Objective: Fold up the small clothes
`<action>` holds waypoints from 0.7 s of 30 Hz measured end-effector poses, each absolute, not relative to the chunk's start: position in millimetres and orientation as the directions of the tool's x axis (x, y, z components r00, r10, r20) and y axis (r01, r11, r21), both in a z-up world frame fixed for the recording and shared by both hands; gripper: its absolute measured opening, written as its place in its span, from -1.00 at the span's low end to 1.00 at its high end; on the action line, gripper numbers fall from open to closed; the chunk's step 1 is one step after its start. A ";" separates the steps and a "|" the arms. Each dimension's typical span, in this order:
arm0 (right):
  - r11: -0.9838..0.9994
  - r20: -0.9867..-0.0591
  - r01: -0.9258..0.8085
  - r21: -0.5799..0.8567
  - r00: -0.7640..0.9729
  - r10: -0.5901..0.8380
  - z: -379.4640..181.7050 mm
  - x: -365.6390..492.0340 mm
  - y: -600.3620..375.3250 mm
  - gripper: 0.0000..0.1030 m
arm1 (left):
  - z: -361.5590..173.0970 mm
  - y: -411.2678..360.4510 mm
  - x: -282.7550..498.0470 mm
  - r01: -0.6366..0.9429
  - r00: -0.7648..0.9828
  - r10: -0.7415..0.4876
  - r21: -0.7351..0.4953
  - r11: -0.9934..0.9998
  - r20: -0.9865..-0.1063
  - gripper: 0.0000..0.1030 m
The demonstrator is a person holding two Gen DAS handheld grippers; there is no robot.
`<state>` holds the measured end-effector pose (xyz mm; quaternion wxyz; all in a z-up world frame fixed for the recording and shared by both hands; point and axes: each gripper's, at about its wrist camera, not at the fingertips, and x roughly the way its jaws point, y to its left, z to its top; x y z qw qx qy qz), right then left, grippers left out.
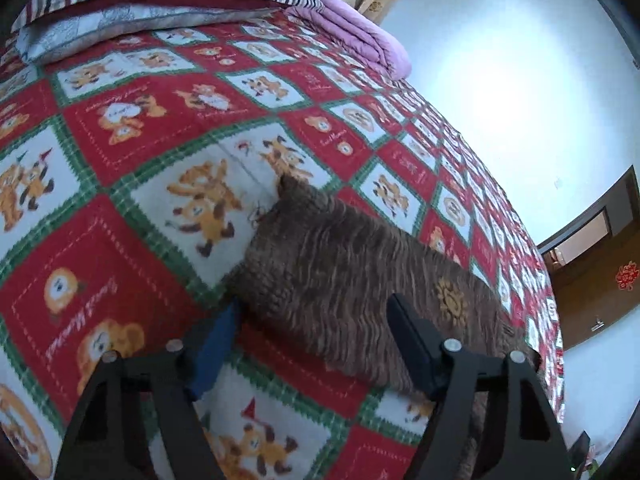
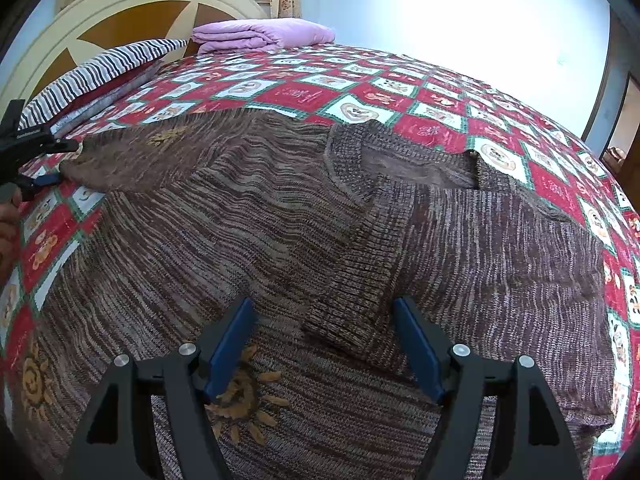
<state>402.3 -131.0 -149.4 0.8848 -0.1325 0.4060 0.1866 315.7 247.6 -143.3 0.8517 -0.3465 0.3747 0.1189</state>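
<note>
The sweater [image 2: 320, 220] is spread flat on the bed's bear quilt [image 2: 400, 96], brown knit with sun patches.

The right wrist view gets nearly the whole thing: collar at the top, 1 sleeve folded across the chest with its ribbed cuff [image 2: 348, 320] sitting between the right claw's [image 2: 324, 344] spread jaws. Pads look clear of the knit, nothing pinched. Far left in that view you also catch the left claw [image 2: 48, 164] from the side at the other sleeve's end, with a bit of the person's hand behind it.

The left wrist view only shows that sleeve [image 1: 340, 280]. There the left claw's jaws stand apart around its edge; can't tell if the pads touch it. It shows the door [image 1: 600, 272] too.

Both views show the striped pillow [image 2: 100, 72] and pink blanket [image 2: 260, 34].
</note>
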 end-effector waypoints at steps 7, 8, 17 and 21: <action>0.896 -0.767 -0.436 -0.084 0.602 0.222 -149.3 402.3 -131.9 0.45 | -145.8 247.5 329.5 -0.478 0.667 -0.003 -0.430 0.766 -0.745 -0.81; 0.896 -0.767 -0.436 -0.083 0.602 0.222 -149.4 402.3 -131.9 0.45 | -147.0 250.2 330.0 -0.478 0.662 -0.018 -0.440 0.761 -0.750 -0.81; 0.897 -0.768 -0.435 -0.077 0.600 0.225 -149.0 403.2 -133.5 0.46 | -126.4 254.7 329.0 -0.467 0.682 0.001 -0.435 0.770 -0.731 -0.82; 0.905 -0.755 -0.426 0.008 0.590 0.285 -138.9 403.9 -146.2 0.46 | -103.9 246.0 335.4 -0.438 0.703 -0.004 -0.437 0.786 -0.711 -0.82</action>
